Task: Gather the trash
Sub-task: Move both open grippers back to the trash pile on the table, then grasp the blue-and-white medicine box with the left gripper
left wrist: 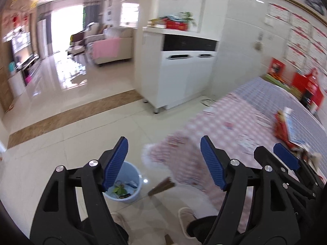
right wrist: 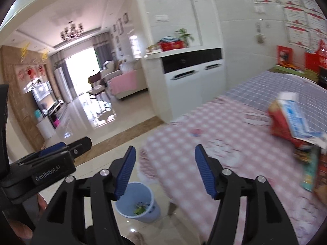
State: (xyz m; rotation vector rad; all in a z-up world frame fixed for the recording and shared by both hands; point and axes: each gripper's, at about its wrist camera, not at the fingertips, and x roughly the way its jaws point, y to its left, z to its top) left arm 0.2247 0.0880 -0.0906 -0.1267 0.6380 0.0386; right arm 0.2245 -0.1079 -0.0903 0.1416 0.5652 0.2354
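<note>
Trash lies in one pale blue bin on the floor; my left gripper and right gripper both gape wide, holding nothing.

Checked-cloth counter, pink near, lilac beyond, stood right of and ahead of tools. Red-blue carton and flat packets lay on it, far right. Glossy tile floor below carried pale blue bin, litter inside.
</note>
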